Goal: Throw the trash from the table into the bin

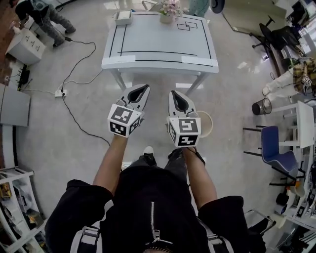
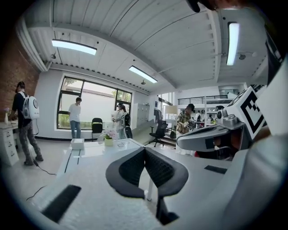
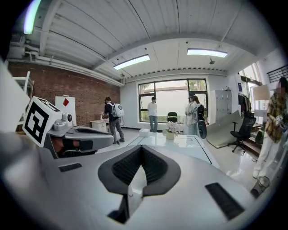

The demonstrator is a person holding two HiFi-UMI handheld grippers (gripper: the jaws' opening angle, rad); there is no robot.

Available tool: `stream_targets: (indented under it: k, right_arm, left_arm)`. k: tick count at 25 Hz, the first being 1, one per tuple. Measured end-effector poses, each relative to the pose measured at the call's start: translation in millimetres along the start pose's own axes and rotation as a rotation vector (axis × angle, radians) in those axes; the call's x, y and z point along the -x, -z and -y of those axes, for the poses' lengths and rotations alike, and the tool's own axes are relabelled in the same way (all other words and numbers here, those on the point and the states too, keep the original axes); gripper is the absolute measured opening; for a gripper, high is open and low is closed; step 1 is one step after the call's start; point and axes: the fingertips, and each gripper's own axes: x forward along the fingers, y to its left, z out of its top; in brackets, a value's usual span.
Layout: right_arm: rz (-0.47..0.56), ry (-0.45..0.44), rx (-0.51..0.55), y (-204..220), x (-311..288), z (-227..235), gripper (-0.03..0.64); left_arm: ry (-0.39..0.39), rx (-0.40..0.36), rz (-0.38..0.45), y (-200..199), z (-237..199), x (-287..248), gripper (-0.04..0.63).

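Black jacket (image 1: 148,212) closest in, bare forearms reaching out. The left gripper (image 1: 141,92) and right gripper (image 1: 176,97) sit side by side over the floor, short of the table's (image 1: 158,42) near edge. Both sets of tongs are pressed together at the tips, with nothing between them. On the table, a white box (image 1: 123,17) sits at the far left corner and a flower pot (image 1: 169,12) on the far edge. The mesh bin (image 1: 260,106) stands on the floor, well off to the table's right.
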Motion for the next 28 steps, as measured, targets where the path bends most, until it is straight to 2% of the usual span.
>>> stream_targets:
  k: [5, 11, 28]
  right_arm:
    - [0.022, -0.056, -0.003, -17.1, -12.9, -34.0, 0.009]
    - [0.016, -0.081, 0.025, -23.5, -18.4, -45.4, 0.009]
    - [0.004, -0.064, 0.026, -20.2, -15.1, -36.0, 0.009]
  left_arm:
    - [-0.072, 0.005, 0.017, -5.4, -26.8, 34.7, 0.006]
    - [-0.105, 0.019, 0.03, -8.6, -38.1, 47.3, 0.006]
    - [-0.049, 0.014, 0.016, -4.1, -19.4, 32.7, 0.006]
